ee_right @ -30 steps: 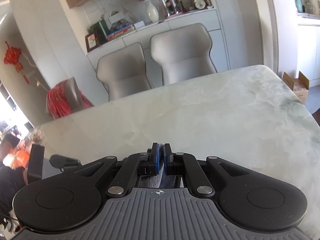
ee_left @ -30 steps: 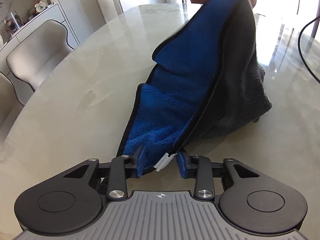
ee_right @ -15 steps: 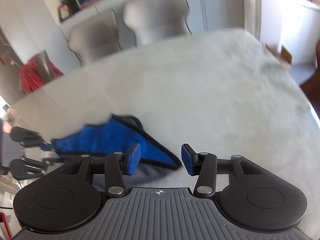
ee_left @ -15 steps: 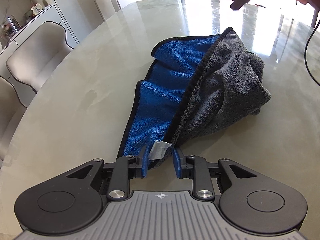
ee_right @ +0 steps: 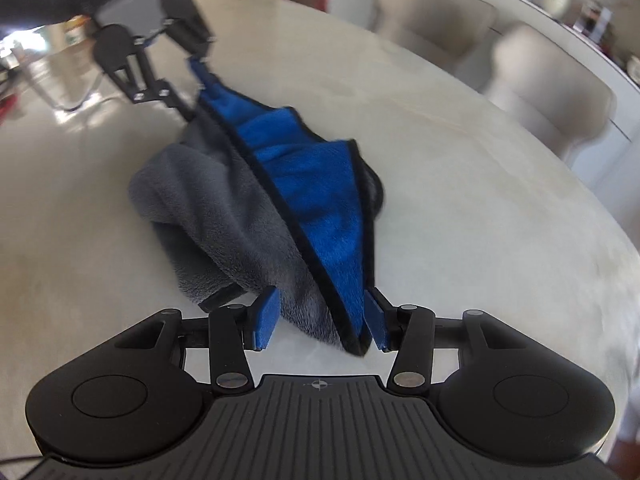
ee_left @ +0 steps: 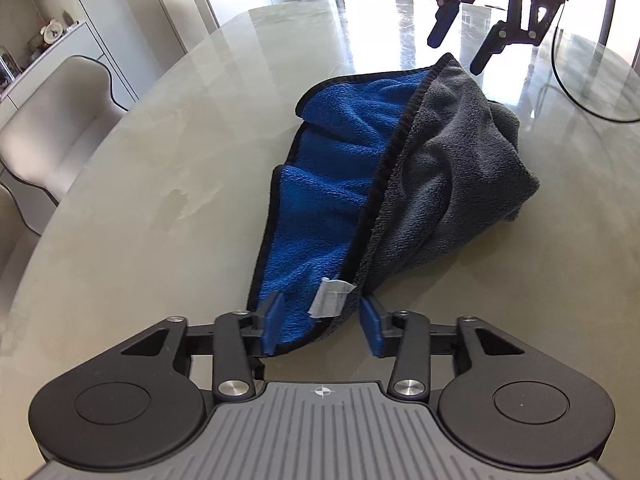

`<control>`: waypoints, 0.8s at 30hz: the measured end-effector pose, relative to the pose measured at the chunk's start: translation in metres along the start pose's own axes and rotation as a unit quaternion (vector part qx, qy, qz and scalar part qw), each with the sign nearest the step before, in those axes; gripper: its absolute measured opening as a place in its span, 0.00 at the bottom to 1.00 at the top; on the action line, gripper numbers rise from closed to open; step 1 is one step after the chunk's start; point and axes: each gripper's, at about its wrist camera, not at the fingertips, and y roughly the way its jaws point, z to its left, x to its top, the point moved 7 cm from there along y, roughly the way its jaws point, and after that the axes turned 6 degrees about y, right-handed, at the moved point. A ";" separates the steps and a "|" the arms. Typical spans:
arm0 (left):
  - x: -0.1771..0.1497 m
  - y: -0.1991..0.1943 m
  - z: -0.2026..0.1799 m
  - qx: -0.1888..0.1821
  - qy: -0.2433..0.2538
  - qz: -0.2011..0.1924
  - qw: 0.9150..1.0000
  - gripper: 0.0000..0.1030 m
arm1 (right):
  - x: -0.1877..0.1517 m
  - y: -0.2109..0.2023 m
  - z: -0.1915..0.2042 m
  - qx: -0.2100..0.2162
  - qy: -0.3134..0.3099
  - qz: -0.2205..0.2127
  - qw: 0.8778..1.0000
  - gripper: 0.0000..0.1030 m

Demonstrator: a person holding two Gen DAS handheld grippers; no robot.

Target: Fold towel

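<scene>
A towel [ee_left: 400, 168], blue on one side and grey on the other with a black hem, lies bunched on the marble table [ee_left: 160, 200]. Its near corner with a white tag [ee_left: 332, 300] sits between the opening jaws of my left gripper [ee_left: 324, 328], and the pads are not pressing on it. In the right wrist view the towel [ee_right: 248, 208] runs from my right gripper [ee_right: 320, 324] to the left gripper [ee_right: 194, 88]. The right gripper stands open, with the opposite corner between its fingers. From the left wrist view, the right gripper [ee_left: 462, 42] hovers just over that far corner.
Pale upholstered chairs [ee_left: 52, 128] stand along the table's left edge, and two more [ee_right: 552, 80] show in the right wrist view. A black cable [ee_left: 580, 92] loops over the table at the far right. Bare tabletop [ee_right: 480, 220] lies on both sides of the towel.
The right gripper let go of the raised far corner and the towel dropped flat. That gripper rolled, came down and now straddles the corner. The left jaws widened around the tagged corner.
</scene>
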 end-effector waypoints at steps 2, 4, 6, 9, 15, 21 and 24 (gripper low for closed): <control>0.000 0.001 0.002 0.013 0.002 0.008 1.000 0.75 | 0.000 0.004 -0.004 0.036 -0.013 0.013 0.999 0.47; -0.001 0.002 0.003 0.013 -0.002 0.013 1.000 0.78 | -0.002 0.010 -0.009 0.033 -0.013 0.035 0.999 0.53; -0.001 0.002 0.001 0.001 -0.004 0.012 1.000 0.78 | -0.003 0.014 -0.014 0.029 -0.004 0.046 0.999 0.56; -0.001 0.000 -0.001 -0.013 -0.004 0.010 1.000 0.78 | 0.001 0.013 -0.012 0.036 -0.001 0.033 0.999 0.56; 0.000 -0.001 -0.006 -0.026 0.010 0.005 1.000 0.68 | 0.001 0.017 0.000 0.037 -0.024 0.054 0.998 0.55; 0.004 -0.001 -0.008 -0.061 0.012 0.003 0.998 0.38 | 0.000 0.023 0.000 0.046 0.001 0.062 0.997 0.21; 0.004 -0.001 -0.009 -0.067 0.013 0.005 0.998 0.28 | 0.000 0.024 0.004 0.057 0.002 0.069 0.996 0.10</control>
